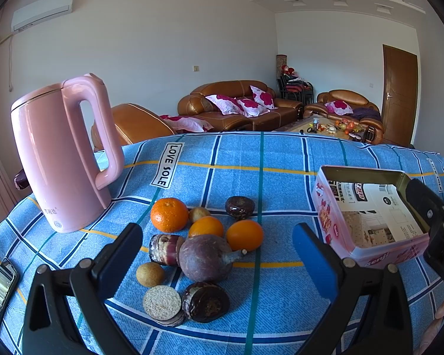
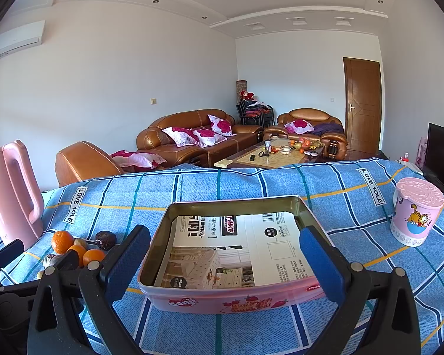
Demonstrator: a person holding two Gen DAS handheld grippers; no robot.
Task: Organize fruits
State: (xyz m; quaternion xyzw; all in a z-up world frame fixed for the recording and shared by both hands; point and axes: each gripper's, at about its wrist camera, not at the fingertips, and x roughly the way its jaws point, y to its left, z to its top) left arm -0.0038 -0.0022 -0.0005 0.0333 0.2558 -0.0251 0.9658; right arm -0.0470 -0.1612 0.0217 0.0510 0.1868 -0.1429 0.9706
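A pile of fruit lies on the blue checked tablecloth (image 1: 281, 177): three oranges (image 1: 168, 214), a large purple passion fruit (image 1: 205, 257), several dark round fruits (image 1: 239, 207) and small brown ones (image 1: 150, 274). My left gripper (image 1: 219, 254) is open, its jaws either side of the pile, just above it. A pink open tin (image 2: 231, 254) lined with printed paper stands to the right; it also shows in the left wrist view (image 1: 370, 213). My right gripper (image 2: 222, 260) is open and empty, its jaws straddling the tin. The fruit pile shows at its left (image 2: 80, 247).
A pink kettle (image 1: 59, 153) stands left of the fruit. A phone (image 1: 0, 287) lies at the table's left edge. A pink lidded Garfield cup (image 2: 416, 211) stands at the right. Sofas and a coffee table are behind the table.
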